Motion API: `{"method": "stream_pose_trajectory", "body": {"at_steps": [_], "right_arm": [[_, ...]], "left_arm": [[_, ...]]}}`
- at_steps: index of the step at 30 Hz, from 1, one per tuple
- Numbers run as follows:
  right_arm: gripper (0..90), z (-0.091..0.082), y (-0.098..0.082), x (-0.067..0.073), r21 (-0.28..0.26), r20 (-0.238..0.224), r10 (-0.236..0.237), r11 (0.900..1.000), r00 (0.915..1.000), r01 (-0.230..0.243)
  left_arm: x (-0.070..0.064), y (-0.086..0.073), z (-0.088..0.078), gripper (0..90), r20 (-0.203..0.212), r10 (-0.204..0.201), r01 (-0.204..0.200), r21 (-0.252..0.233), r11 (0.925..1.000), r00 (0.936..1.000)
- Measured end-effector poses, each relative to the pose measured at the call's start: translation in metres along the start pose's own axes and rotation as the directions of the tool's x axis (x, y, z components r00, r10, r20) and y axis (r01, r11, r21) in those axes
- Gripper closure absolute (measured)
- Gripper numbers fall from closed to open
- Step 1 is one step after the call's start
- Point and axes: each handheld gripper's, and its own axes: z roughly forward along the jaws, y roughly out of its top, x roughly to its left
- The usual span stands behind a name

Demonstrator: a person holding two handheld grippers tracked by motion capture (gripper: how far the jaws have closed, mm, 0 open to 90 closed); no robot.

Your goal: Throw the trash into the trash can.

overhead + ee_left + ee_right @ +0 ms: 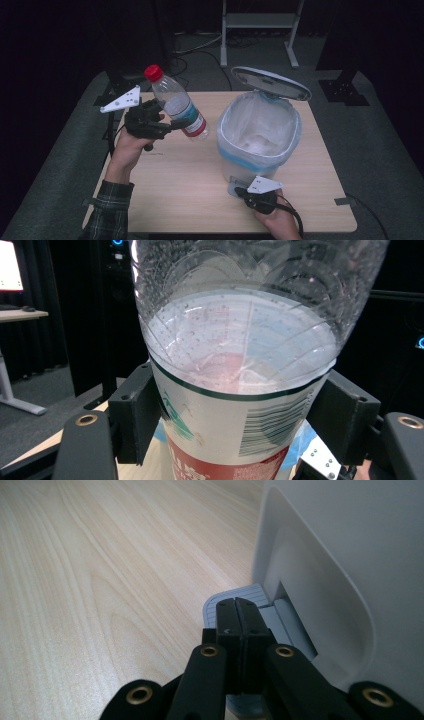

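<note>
High view: the plastic bottle (176,103) with the red cap (153,72) hangs in the air over the left part of the desk (190,195), tilted with the cap up and away to the left and the base pointing toward the pedal bin (260,135). The left gripper (172,125) has its fingers closed on the labelled lower half of the bottle; in the left gripper view the two black pads press the label (225,430) from either side, and the clear wall above it is beaded with droplets. It looks nearly empty, so I judge it light, thin-walled and easily dented, and a little slippery where it is wet; the label band, where the wall is straight, seems the soundest place to hold it, with a modest squeeze so that it neither crumples nor shoots out. The bin stands just right of the bottle, its lid (272,82) raised and its blue-edged liner (260,125) open to the top. At its near foot the right gripper (240,190) rests on the grey pedal (235,605); the right gripper view shows its fingers (227,622) shut tight together with nothing between them, pressing down on the ribbed pedal close against the bin's white wall (350,555). The bottle is not yet over the opening
</note>
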Motion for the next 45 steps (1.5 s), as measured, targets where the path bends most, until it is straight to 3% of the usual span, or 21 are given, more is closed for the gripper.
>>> {"method": "stream_pose_trajectory", "body": {"at_steps": [8,10,21,45], "right_arm": [[88.7,0.0,0.0,0.0,0.0,0.0,0.001,1.0,1.0,-0.001],[88.7,0.0,0.0,0.001,0.01,-0.002,0.018,1.0,0.9998,-0.018],[88.7,0.0,0.0,0.0,0.006,0.0,0.008,1.0,1.0,-0.008],[88.4,0.0,0.0,0.0,0.004,-0.003,0.008,1.0,1.0,-0.008]], "left_arm": [[-0.002,0.015,0.009,27.6,0.029,0.017,-0.016,-0.025,0.9996,0.9994],[-0.002,0.016,0.011,27.5,0.031,0.017,-0.016,-0.03,0.9994,0.9994],[-0.004,0.024,0.031,27.6,0.065,0.022,-0.019,-0.052,0.9985,0.9976],[-0.008,0.019,0.075,27.5,0.128,0.02,-0.011,-0.074,0.9972,0.9916]]}}
